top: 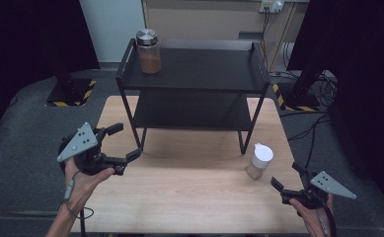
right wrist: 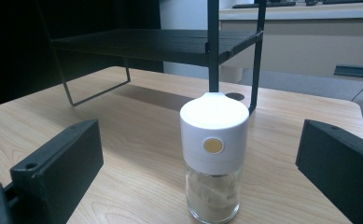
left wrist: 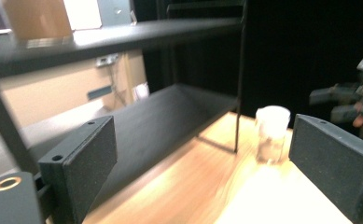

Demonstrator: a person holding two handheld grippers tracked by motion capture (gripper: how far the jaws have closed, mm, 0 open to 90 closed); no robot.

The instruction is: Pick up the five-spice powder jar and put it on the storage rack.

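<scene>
While both grippers (top: 122, 142) (top: 284, 178) gape empty, pale wooden table (top: 189, 197) stands on grey carpet (top: 21, 128)

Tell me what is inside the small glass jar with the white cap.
The glass jar holds a pale, off-white powder or fine grains in its lower part. The white cap covers the upper part, so the fill there is hidden.

Before you: a pale wood-grain table (top: 189, 192), a matt black metal rack (top: 194, 69), a white-capped glass grinder (right wrist: 214, 154).

Black left gripper (top: 123, 143) w/ grey triangular plate, screw holes; right gripper (top: 286, 179) same, trailing black cable
</scene>
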